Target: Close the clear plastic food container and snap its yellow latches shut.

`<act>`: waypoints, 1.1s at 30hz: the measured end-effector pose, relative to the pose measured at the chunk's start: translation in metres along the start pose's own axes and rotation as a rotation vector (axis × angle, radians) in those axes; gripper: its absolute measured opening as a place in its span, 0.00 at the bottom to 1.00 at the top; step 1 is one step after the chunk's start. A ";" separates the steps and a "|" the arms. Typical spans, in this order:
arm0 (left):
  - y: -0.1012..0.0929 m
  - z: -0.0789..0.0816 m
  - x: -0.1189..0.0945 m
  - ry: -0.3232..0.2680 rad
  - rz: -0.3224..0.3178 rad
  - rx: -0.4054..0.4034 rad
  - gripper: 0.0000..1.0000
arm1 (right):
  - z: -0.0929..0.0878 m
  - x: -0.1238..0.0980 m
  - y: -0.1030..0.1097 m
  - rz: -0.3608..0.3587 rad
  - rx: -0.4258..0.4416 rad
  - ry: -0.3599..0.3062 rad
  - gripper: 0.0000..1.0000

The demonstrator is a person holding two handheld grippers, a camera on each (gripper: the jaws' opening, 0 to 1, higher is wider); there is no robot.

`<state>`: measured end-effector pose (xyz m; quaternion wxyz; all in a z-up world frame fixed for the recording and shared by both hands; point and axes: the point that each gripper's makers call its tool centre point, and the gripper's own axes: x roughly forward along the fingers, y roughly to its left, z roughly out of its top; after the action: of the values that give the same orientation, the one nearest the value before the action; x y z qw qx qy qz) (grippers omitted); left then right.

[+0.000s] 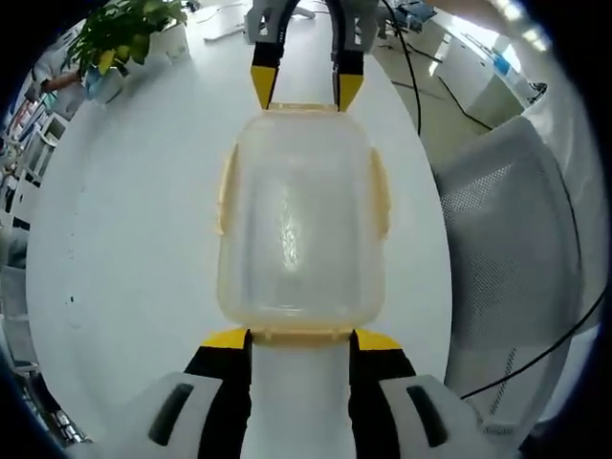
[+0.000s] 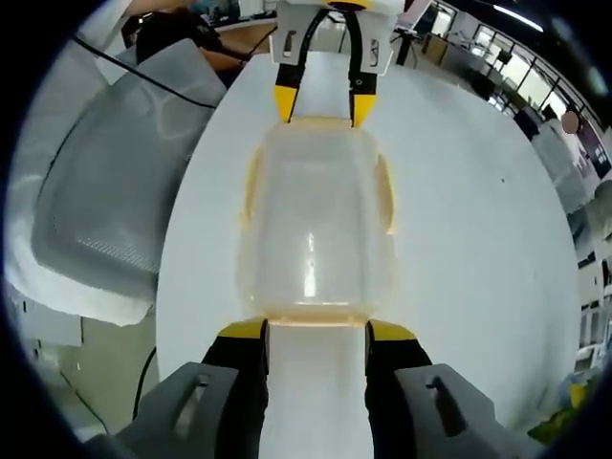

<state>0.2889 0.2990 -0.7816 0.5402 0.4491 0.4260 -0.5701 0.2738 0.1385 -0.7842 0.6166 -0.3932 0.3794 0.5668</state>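
Container [image 1: 301, 220] with its lid on sits mid-table in the left gripper view, clear with pale yellow latches on all four sides; the left gripper [image 1: 300, 337] stands wide, its yellow tips just at the near latch [image 1: 300, 335], while the right gripper [image 1: 306, 88] meets the far latch [image 1: 304, 107] from the opposite side, also open and holding nothing. To do this step well, I judge each tong should press its latch squarely down against the wall, both together so the box does not slide on the smooth white table [image 1: 124, 239]. A potted plant [image 1: 120, 33] stands far left and a mesh chair [image 1: 516, 239] is at the right, both well apart. In the right gripper view the same box [image 2: 316, 229] lies between the right gripper [image 2: 317, 330], near, and the left gripper [image 2: 323, 105], far; the side latch [image 2: 251, 196] looks flat already, though I cannot be sure. The chair [image 2: 105, 201] and a cable [image 2: 143, 76] sit left, off the table; nothing blocks the tongs.
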 end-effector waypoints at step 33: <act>0.005 -0.036 -0.031 -0.158 0.029 -0.777 0.55 | -0.056 -0.027 -0.005 -0.091 0.434 0.063 0.44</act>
<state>0.2961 0.3413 -0.7602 0.7089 0.1719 0.5610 -0.3914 0.2760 0.0762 -0.7821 0.6996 -0.2855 0.4934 0.4308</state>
